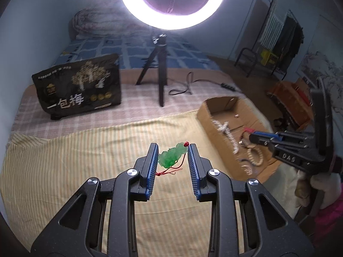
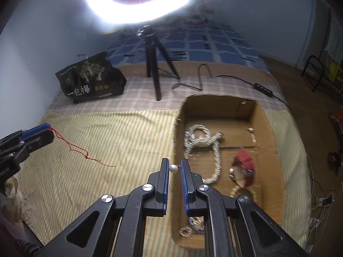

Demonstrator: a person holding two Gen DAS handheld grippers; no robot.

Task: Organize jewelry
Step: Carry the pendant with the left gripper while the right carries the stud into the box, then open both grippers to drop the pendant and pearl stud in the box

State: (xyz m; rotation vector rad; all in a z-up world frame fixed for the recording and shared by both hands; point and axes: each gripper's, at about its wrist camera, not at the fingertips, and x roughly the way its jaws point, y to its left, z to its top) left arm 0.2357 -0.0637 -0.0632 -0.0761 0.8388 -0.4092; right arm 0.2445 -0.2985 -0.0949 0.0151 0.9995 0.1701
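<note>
Pinching a green pendant between its blue pads, the left gripper holds it above the striped cloth. The pendant's red cord trails below the jaws; from the right wrist view the cord hangs loose from that gripper toward the cloth.

The right gripper has its jaws nearly pressed together on a small white pearl with a tiny metal fitting, caught at the fingertips. It hangs over the near left edge of the cardboard box, which sits on the right side of the cloth.

Inside the box lie a silver chain looped at the far end, a red piece toward the right, and a beaded bracelet nearer in; more jewelry at the near end is blurred.

Farther off, a dark bag stands at the left on a checked cloth, with a tripod carrying a bright ring light beside it and a black cable running right.
</note>
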